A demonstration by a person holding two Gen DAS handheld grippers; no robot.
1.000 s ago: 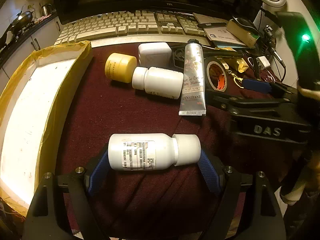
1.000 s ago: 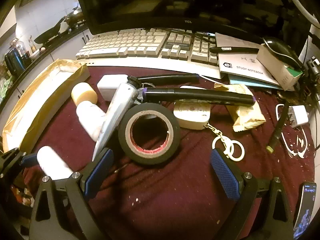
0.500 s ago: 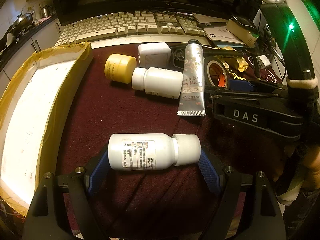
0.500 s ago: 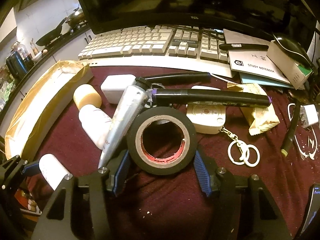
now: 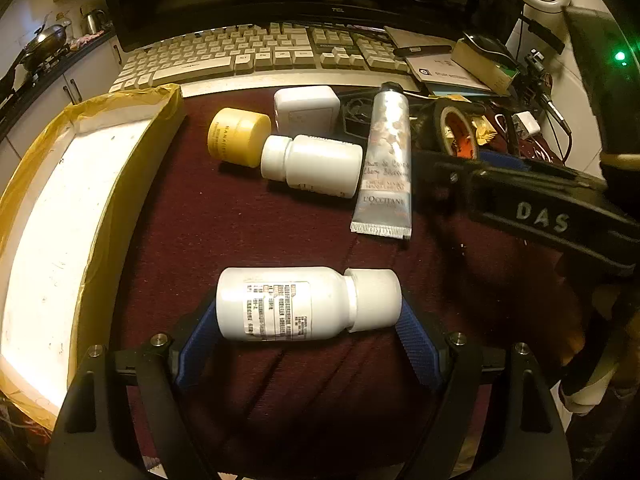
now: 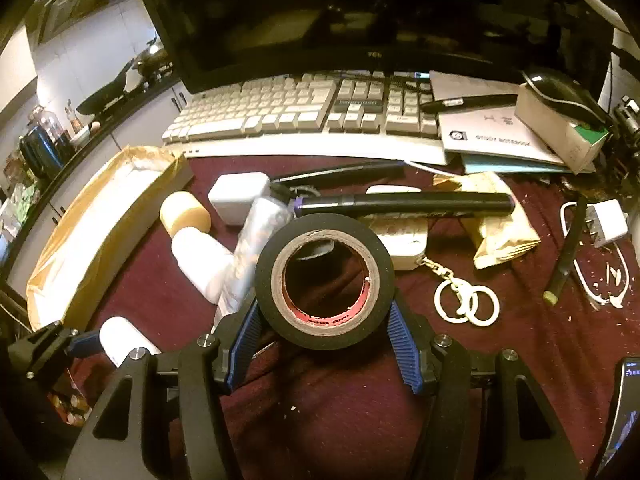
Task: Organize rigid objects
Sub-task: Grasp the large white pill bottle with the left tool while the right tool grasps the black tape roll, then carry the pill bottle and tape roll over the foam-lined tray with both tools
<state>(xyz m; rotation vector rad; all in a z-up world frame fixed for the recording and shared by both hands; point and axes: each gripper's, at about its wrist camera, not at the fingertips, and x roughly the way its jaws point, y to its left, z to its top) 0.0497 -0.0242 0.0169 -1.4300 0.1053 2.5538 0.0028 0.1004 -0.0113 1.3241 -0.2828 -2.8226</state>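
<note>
a: right wrist view, right gripper (image 6: 324, 336)?
b: fingers clamped on black tape roll (image 6: 325, 285), tilted up off the maroon tabletop (image 6: 500, 360).
a: left gripper (image 5: 308, 320)?
b: fingers clamped endwise on white bottle (image 5: 304, 304), lying beside tray (image 5: 120, 200).

right tool (image 6: 324, 316) gripping black tape roll (image 6: 324, 286)

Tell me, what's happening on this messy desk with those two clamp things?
A person is tidying loose items using a handheld gripper in each hand. The right gripper is clamped on a roll of black tape, tilted up off the maroon cloth. The left gripper has a white bottle lying sideways between its blue pads, which touch both ends. A yellow-lined tray waits at the left; other items lie beside the keyboard.
</note>
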